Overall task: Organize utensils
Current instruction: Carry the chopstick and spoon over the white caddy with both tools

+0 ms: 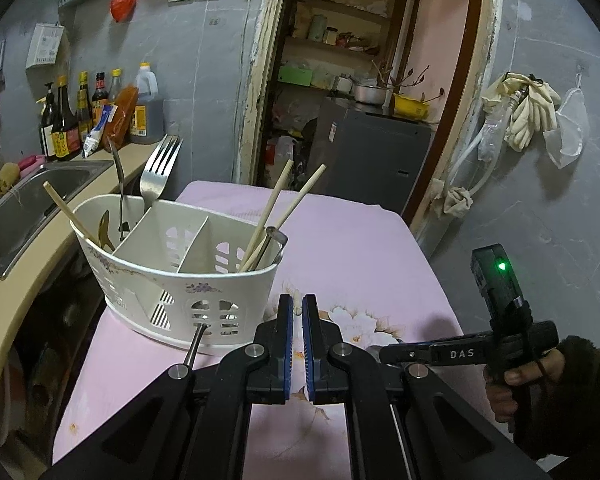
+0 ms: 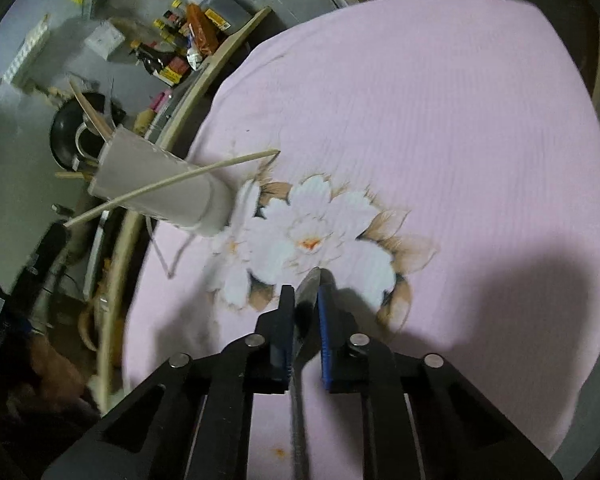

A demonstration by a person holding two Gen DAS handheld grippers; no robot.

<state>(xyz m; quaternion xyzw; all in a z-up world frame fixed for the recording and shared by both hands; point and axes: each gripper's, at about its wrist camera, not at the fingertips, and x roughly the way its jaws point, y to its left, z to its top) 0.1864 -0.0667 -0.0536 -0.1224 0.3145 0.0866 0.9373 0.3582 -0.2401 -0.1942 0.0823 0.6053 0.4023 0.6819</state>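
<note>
A worktop point(image 1: 352, 240) draped in a pink cloth point(image 2: 440, 128) with a white flower print point(image 2: 308, 240) carries a white utensil caddy point(image 1: 172, 280), standing on the cloth ahead and left of the left claw point(image 1: 298, 312).

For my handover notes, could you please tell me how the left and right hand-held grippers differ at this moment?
The left hand-held gripper is nearly shut on nothing, a thin gap between its pads; the right hand-held gripper is shut on a metal utensil.
The left one faces the caddy; the right one points down at the flowered cloth.
Both have black arms and blue pads.
</note>
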